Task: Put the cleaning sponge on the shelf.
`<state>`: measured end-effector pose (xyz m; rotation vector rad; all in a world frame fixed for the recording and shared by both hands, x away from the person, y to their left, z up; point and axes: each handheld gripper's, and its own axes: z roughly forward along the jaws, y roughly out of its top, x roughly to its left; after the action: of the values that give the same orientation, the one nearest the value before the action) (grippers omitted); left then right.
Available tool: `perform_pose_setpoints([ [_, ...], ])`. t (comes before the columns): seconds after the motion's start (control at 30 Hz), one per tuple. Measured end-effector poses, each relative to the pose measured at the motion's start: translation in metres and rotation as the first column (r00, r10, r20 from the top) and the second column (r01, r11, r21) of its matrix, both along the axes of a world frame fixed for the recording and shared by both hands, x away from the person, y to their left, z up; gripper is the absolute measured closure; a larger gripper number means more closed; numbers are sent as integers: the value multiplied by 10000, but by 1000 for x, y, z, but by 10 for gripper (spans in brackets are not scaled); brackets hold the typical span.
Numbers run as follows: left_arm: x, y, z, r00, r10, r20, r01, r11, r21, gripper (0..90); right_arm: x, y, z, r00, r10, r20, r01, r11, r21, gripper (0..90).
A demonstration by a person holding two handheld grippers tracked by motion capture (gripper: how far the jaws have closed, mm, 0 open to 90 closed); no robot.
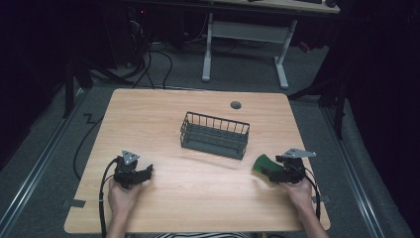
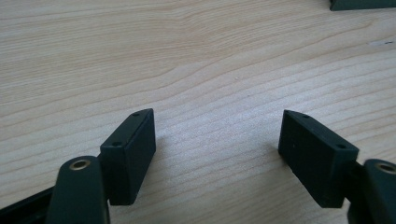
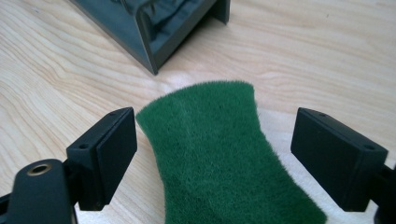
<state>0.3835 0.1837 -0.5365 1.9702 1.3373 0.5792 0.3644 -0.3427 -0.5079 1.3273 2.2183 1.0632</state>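
Your right gripper (image 3: 212,154) has its jaws spread wide on either side of the green scouring pad (image 3: 219,154), the pads clear of its edges, so nothing is gripped yet; the pad lies flat on the table (image 1: 163,111), at about four o'clock from the wire basket (image 1: 215,135). Your left gripper (image 2: 215,144) is spread just as wide over bare wood at about eight o'clock from the basket. As I read it, the pickup is only lined up: closing on the pad and, most likely, carrying it to the basket are both left.
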Motion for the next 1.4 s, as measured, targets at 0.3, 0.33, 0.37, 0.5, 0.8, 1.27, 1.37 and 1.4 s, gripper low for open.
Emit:
perform_pose_setpoints([
  [0.3,0,0,0,10000,16,-3,-16,10000,-2,277,0,-1,-11,9995,41,-308,-59,9984,-565,164],
  [0.33,0,0,0,10000,18,-3,-18,10000,-12,277,0,-1,-11,9996,57,-292,-75,9981,-607,167],
  [0.37,0,0,0,10000,25,3,-25,10000,-14,277,-1,-1,-12,9995,108,-305,-128,9977,-663,170],
  [0.5,0,0,0,10000,30,2,-30,10000,-23,276,-1,-1,-12,9990,334,-305,-361,9951,-920,187],
  [0.8,0,0,0,10000,31,-3,-31,10000,-16,280,-5,-1,-14,9990,444,-44,-446,9881,-1472,246],
  [1.27,0,0,0,10000,38,3,-38,10000,-8,280,-12,-7,4,9988,163,460,-120,9955,-935,262],
  [1.37,0,0,0,10000,49,13,-49,10000,-12,280,-12,-8,10,9983,119,574,-72,9968,-800,262],
  [1.4,0,0,0,10000,44,9,-44,10000,-13,280,-13,-8,12,9980,128,627,-78,9968,-798,263],
])
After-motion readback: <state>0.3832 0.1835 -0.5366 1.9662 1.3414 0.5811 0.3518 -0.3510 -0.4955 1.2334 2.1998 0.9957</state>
